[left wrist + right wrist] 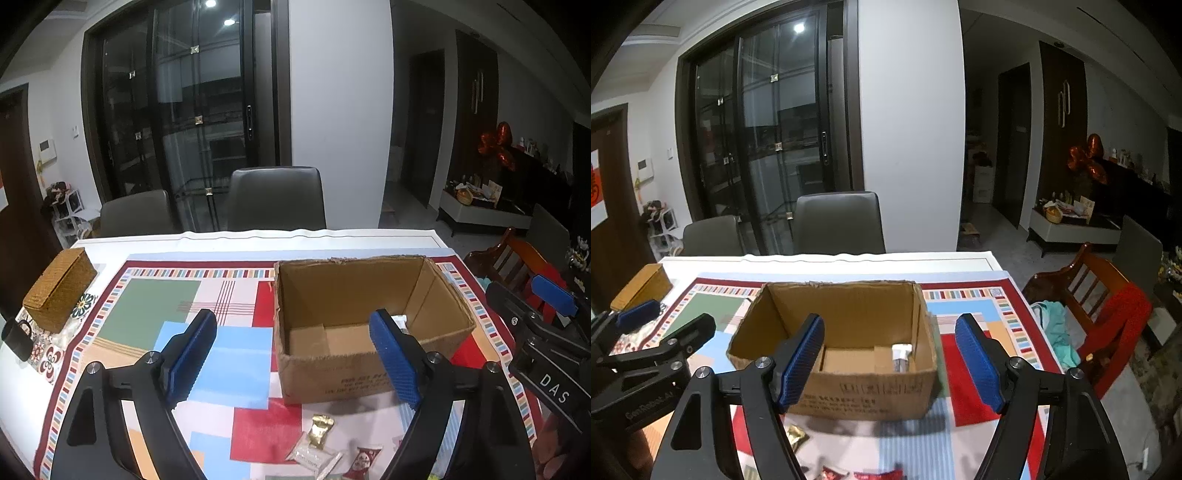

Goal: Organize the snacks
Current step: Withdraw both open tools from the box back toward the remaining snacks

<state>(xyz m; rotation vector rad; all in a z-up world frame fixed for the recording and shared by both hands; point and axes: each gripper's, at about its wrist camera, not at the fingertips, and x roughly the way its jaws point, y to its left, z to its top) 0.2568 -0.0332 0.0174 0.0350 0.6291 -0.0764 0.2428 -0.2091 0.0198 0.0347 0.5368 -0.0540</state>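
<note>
So, both are seen empty right now: the left hand-held gripper (293, 363) is spread wide with nothing between its blue pads, and the right hand-held gripper (890, 363) is parted too, nothing clamped. Both are held above the bench (258, 236), which is covered by a colourful patchwork cloth (162, 295), and are pointed toward the open brown cardboard box (332, 376). One small white packet (902, 354) can be spotted already lying inside the box at its right side, so a start looks to have been made. The rest is left out on the cloth in front of the box: a gold wrapped snack (320, 430), a white sachet (314, 456) and a red-and-white packet (364, 461), all loosely bunched together. Most of the sorting is probably yet to be done.
</note>
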